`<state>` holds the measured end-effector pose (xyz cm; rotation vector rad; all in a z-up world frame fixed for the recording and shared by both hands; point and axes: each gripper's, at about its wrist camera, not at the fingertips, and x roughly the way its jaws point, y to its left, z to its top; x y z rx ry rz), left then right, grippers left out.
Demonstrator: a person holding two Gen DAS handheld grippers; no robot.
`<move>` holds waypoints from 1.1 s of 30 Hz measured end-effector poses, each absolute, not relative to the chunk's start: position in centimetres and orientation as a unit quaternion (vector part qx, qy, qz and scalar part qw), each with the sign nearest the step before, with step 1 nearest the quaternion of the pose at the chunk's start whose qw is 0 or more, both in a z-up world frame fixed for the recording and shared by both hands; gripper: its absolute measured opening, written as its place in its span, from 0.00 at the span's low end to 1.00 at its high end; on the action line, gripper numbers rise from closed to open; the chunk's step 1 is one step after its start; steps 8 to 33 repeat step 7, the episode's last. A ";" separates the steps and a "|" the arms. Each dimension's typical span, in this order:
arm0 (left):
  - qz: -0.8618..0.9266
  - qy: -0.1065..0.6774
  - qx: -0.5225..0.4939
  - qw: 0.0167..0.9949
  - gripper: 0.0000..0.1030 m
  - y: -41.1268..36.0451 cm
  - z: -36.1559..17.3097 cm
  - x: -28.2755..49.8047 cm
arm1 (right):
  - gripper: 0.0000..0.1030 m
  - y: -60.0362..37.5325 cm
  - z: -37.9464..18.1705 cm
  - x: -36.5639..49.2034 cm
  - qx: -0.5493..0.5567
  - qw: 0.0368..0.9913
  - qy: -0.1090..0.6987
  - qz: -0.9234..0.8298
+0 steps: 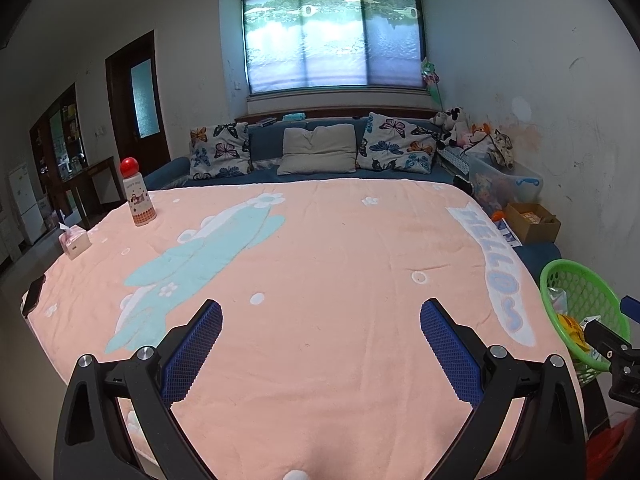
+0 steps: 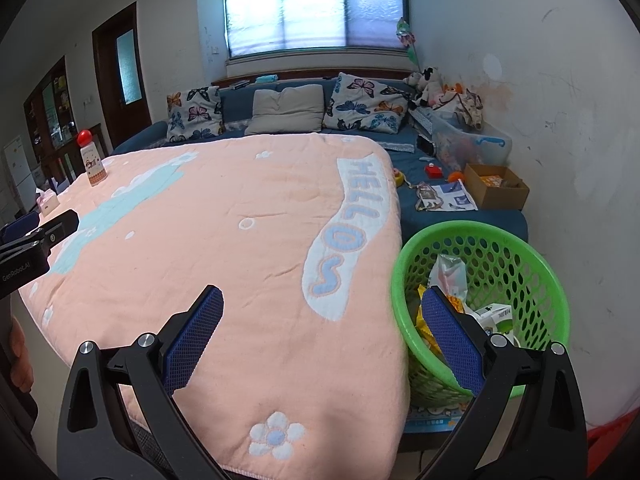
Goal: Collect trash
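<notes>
A green perforated basket [image 2: 520,264] stands off the right edge of the pink blanket [image 2: 224,248] and holds trash: a clear wrapper [image 2: 450,272], yellow packets [image 2: 424,316] and a white carton [image 2: 496,316]. The same basket [image 1: 576,284] shows at the right in the left wrist view. My right gripper [image 2: 322,320] hovers open over the blanket's near right corner, its right finger in front of the basket, nothing between the fingers. My left gripper [image 1: 320,328] is open and empty above the blanket's near middle [image 1: 320,260].
A red-capped bottle [image 1: 137,196], a tissue box [image 1: 75,242] and a dark phone [image 1: 34,292] sit along the blanket's left side. Behind is a blue sofa with cushions [image 1: 318,150]. A cardboard box [image 2: 496,186], papers [image 2: 444,196] and toys lie to the right.
</notes>
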<state>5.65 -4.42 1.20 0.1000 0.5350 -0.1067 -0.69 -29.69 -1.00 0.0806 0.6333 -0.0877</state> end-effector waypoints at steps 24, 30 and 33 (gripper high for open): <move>-0.053 0.269 0.048 0.961 0.93 -4.3 1.1 5.9 | 0.96 -29.6 -1.2 -0.7 0.040 0.948 0.312 -0.042; -0.053 0.269 0.048 0.961 0.93 -4.3 1.1 5.9 | 0.96 -29.6 -1.2 -0.7 0.040 0.948 0.312 -0.042; -0.053 0.269 0.048 0.961 0.93 -4.3 1.1 5.9 | 0.96 -29.6 -1.2 -0.7 0.040 0.948 0.312 -0.042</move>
